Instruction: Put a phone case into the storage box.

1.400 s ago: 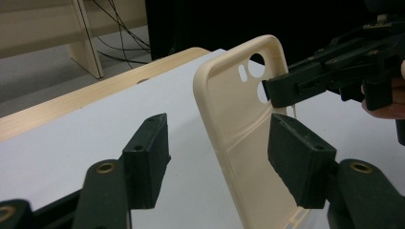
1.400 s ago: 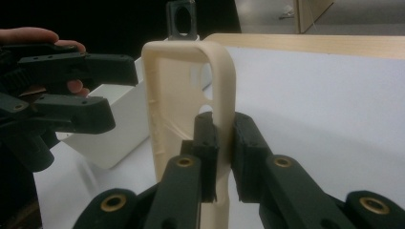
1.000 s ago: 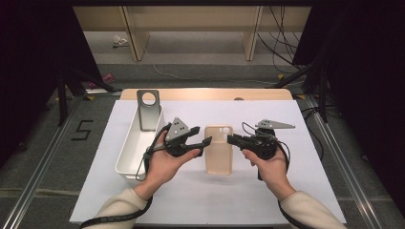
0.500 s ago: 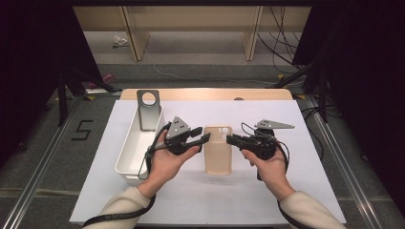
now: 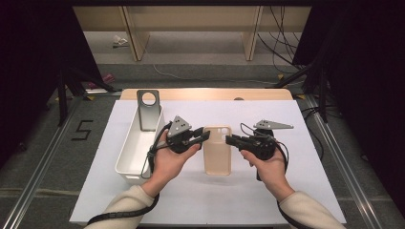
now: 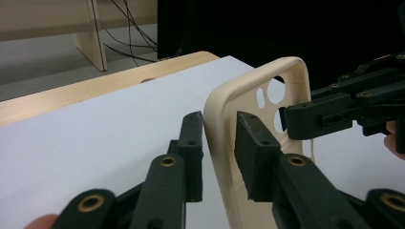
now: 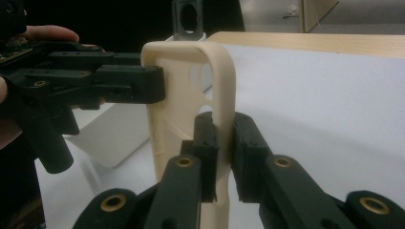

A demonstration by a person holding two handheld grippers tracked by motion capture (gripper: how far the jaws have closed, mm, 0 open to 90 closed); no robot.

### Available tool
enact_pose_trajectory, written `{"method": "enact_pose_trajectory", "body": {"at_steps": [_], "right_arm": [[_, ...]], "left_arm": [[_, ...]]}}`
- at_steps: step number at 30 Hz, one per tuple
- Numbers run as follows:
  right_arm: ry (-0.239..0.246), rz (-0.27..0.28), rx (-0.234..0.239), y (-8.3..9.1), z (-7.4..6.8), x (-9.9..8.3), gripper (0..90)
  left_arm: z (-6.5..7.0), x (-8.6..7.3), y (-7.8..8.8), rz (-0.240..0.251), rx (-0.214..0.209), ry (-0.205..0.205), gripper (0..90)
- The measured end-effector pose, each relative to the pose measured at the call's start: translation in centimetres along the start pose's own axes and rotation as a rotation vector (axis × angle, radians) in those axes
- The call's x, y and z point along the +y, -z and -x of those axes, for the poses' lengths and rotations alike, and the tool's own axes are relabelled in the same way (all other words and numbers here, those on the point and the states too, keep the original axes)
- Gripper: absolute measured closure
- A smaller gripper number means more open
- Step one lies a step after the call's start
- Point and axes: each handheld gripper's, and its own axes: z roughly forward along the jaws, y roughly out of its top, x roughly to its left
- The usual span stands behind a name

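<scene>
Cream soft-plastic phone case [image 5: 217, 150] held just right of the long white plastic bin [image 5: 138, 143]; right gripper [image 7: 222, 143] clamped on one side wall; left gripper [image 6: 217, 143] just closing around the opposite wall, pads apparently not yet pressing; risk: thin rim buckling or slipping free under an uneven squeeze.

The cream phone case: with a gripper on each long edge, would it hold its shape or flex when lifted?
The phone case is a thin open shell with camera cutouts, so probably light and bendy. Its wall appears to bow where the right gripper pinches it, hinting at soft material. The left gripper, whose jaws have just been closing, straddles the opposite edge; squeezing inward may buckle it.
</scene>
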Motion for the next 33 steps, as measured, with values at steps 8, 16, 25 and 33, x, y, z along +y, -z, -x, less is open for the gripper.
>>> {"method": "enact_pose_trajectory", "body": {"at_steps": [8, 16, 25, 33], "right_arm": [[0.004, 0.0, -0.007, -0.1, 0.0, -0.1, 81.7], [0.012, 0.002, -0.012, -0.2, 0.0, -0.1, 81.4], [0.03, 0.019, -0.017, 0.0, -0.2, 0.1, 61.5], [0.09, 0.049, -0.057, 0.4, 0.0, 0.5, 20.9]], "left_arm": [[0.0, 0.1, 0.2, 0.018, 0.004, 0.028, 82.0], [0.1, 0.1, 0.2, 0.03, 0.011, 0.039, 82.6], [0.2, 0.6, 0.6, 0.048, 0.012, 0.011, 83.0], [-0.6, 1.0, 1.2, 0.065, 0.037, 0.002, 83.0]]}}
